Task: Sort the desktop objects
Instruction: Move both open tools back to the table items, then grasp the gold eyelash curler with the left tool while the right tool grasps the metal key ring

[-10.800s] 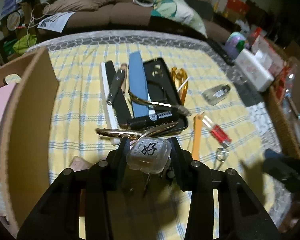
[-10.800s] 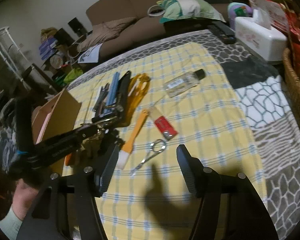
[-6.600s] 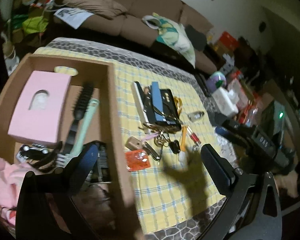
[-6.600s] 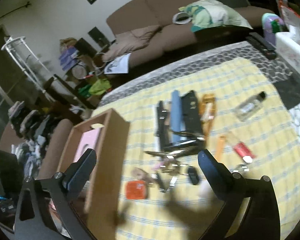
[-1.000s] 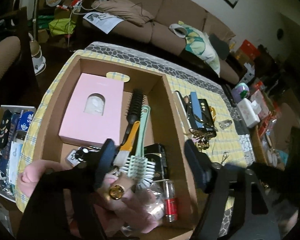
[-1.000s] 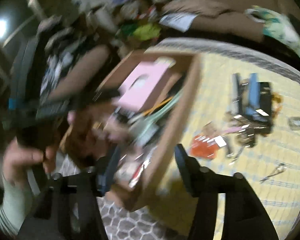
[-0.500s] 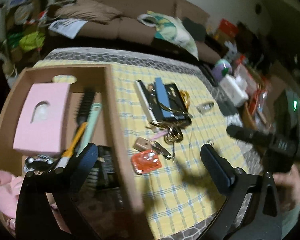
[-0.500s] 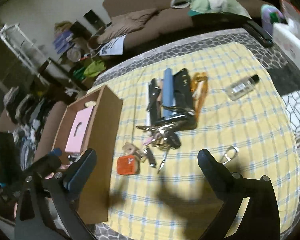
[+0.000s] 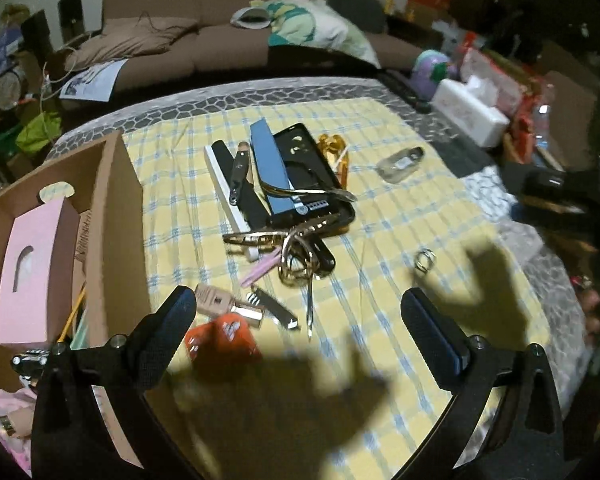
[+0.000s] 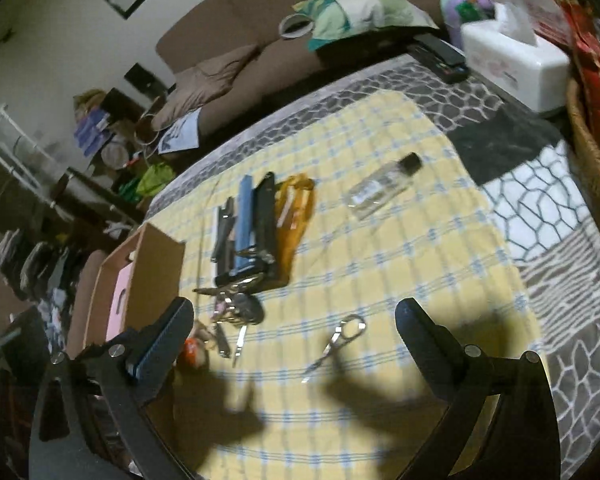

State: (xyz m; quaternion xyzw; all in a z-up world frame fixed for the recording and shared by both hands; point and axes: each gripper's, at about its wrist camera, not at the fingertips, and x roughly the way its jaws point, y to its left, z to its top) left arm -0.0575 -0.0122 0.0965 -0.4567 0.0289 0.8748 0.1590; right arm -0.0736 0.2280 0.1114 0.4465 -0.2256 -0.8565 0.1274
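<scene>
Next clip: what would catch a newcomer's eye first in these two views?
The heap of dark cases and metal tools in the middle of the yellow checked cloth, with a brown cardboard box holding a pink box at its left. Both sets of tongs, left and right, hang wide open and empty above the cloth, casting big shadows.

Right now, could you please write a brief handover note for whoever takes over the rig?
Left gripper: open, empty, above the yellow checked cloth.
Right gripper: open, empty, above the small scissors.
Done: the cardboard box at the left already holds a pink box and other items.
Left: the black phone case pile, the keys, the clear bottle, the orange packet, the beige tube and the small scissors still lie on the cloth.
</scene>
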